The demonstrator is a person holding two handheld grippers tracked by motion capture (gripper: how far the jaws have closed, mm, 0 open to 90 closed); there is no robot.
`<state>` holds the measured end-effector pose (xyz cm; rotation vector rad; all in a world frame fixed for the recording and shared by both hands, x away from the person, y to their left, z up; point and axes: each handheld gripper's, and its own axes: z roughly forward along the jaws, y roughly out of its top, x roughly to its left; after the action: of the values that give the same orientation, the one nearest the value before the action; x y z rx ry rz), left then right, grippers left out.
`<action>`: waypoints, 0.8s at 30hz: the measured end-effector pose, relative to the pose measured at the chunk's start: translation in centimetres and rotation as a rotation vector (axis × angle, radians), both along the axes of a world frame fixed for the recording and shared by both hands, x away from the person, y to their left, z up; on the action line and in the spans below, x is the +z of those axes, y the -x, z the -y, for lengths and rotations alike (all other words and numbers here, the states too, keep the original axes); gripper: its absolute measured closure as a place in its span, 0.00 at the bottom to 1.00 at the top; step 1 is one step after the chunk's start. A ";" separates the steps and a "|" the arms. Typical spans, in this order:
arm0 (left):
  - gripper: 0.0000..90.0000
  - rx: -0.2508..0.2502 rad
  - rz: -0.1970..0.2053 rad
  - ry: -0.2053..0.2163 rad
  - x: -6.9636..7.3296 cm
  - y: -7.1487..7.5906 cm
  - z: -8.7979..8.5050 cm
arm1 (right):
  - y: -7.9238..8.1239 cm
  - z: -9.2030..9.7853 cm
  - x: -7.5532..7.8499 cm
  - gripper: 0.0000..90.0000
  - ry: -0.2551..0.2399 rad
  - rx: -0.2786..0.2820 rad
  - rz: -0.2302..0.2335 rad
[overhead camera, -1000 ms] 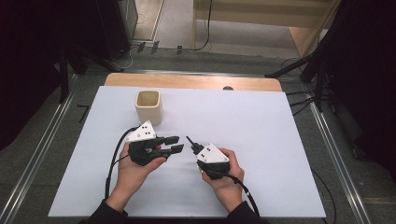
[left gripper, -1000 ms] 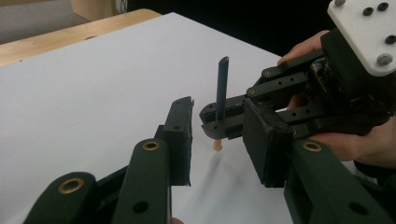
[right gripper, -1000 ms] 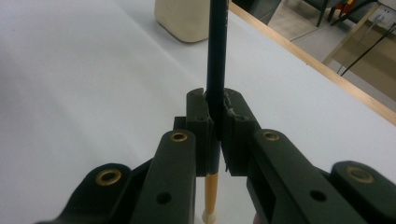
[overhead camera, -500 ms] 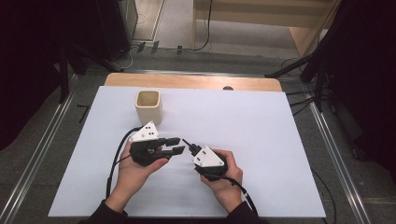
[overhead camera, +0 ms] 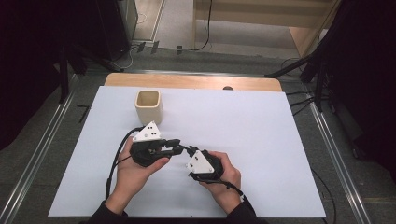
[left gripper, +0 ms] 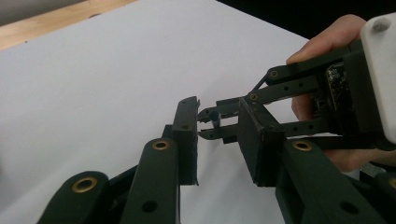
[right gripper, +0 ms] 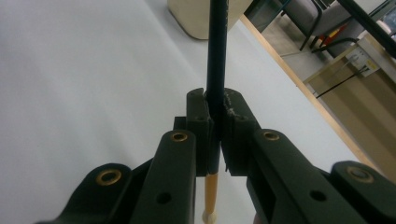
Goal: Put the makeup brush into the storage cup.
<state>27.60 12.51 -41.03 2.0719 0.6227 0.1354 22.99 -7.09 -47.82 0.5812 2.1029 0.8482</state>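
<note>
Near the worktop's front edge, both hands hold their claws tip to tip; the left claw (overhead camera: 173,148) has just been closing, jaws apart around the right claw's (overhead camera: 188,150) clamped tips.

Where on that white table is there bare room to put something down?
The white table is bare from the right gripper to its right edge, and in the strip left of the beige cup. It is crowded in front of the cup, where the left gripper meets the right one.
</note>
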 end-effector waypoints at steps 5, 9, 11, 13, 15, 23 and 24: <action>0.80 0.013 -0.017 -0.039 -0.1 0.1 0.4 | 0.2 -0.3 -0.1 0.94 0.039 0.002 0.021; 0.82 0.018 -0.039 -0.060 -0.2 0.0 0.5 | 0.4 -0.5 -0.1 0.94 0.069 0.010 0.048; 0.85 0.019 -0.050 -0.067 -0.4 -0.1 0.6 | 0.4 -0.6 -0.1 0.94 0.077 0.020 0.057; 0.90 0.016 -0.066 -0.072 -0.5 -0.2 0.6 | 0.4 -0.6 -0.2 0.94 0.076 0.018 0.060; 0.94 -0.001 -0.091 -0.057 -0.6 -0.4 0.5 | 0.4 -0.5 -0.2 0.94 0.074 0.013 0.050; 0.96 -0.003 -0.077 -0.062 -0.5 -0.3 0.4 | 0.1 -0.3 -0.1 0.88 0.041 0.016 0.044; 0.96 -0.001 -0.075 -0.060 -0.6 -0.4 0.4 | 0.1 -0.2 -0.1 0.84 0.022 0.006 0.041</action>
<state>27.96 12.14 -41.59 2.1428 0.6704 0.0764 22.87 -6.88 -47.94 0.5420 2.0753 0.8327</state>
